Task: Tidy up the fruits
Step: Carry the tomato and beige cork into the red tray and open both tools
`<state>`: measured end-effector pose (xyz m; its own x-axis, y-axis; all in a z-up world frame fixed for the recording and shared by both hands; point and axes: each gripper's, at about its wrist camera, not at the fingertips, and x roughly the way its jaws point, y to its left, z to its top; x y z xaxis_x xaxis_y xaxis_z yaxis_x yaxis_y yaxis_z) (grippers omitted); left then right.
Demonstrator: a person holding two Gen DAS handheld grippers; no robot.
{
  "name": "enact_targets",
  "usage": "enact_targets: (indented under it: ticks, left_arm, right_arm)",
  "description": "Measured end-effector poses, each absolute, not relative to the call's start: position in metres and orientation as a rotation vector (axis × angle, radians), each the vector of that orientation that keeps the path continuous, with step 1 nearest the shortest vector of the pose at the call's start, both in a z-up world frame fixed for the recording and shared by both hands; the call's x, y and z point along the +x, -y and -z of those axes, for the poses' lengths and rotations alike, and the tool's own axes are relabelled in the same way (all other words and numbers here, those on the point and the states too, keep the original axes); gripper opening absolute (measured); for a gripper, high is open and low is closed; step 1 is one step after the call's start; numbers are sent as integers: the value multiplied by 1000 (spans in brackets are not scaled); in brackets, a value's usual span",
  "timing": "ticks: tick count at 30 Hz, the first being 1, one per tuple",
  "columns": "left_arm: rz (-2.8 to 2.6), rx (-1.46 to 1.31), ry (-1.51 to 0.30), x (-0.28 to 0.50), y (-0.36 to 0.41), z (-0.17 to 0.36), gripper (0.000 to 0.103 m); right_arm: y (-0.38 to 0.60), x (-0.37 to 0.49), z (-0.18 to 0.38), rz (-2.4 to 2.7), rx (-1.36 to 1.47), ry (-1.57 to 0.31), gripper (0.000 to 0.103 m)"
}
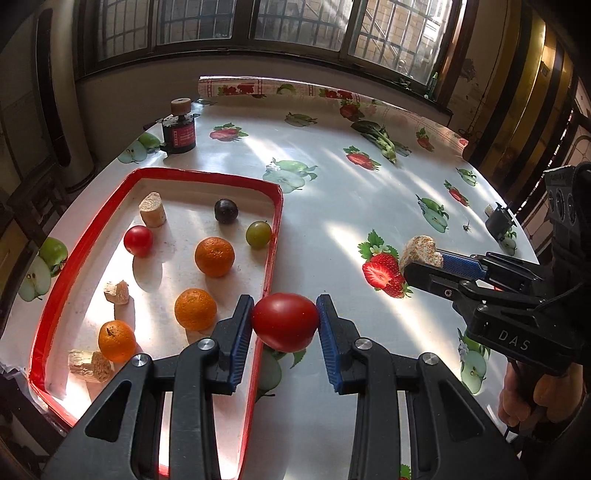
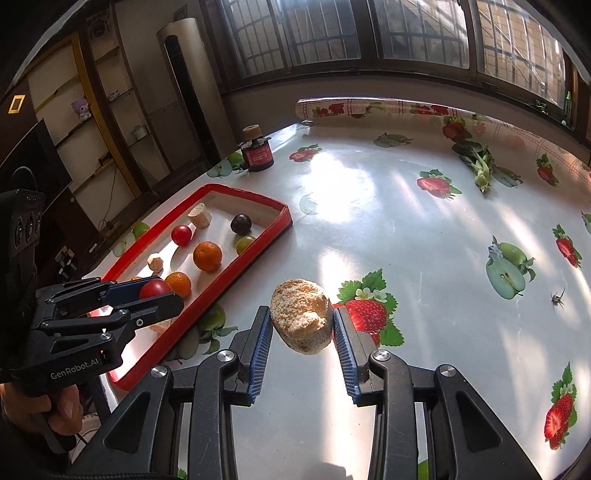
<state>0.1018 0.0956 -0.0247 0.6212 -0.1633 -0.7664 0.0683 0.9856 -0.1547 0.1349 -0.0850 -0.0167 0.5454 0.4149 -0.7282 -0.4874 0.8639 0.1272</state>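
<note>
The left tool (image 1: 284, 322) pinches a red tomato (image 1: 285, 321) just above the near right rim of the red tray (image 1: 275, 229). The right tool (image 2: 301, 326) pinches a pale crumbly chunk (image 2: 300, 319) over the bench (image 2: 388, 229), right of the tray. In the tray lie oranges (image 1: 214, 256), a green grape (image 1: 258, 233), a dark plum (image 1: 226, 210), a small tomato (image 1: 138, 240) and more chunks (image 1: 152, 214).

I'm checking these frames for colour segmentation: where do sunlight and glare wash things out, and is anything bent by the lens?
Left wrist view: sun streaks bleach the tablecloth and the red tray floor; the oranges cast hard shadows; the held tomato stays sharp. Right wrist view: a bright glare patch sits on the cloth behind the crumbly chunk; window frames and the table edge curve strongly.
</note>
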Motion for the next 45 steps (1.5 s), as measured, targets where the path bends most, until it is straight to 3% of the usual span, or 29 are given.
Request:
enact_targets:
  ticks: [28,45]
  left_arm:
    - [-80,-227,-908,89,-224,45,32]
    - [-101,-232,-938,99,-234,64,32]
  right_arm:
    - [-51,152,38,-731,-225,-885,34]
    - [-66,166,65,-739,-247,-937,34]
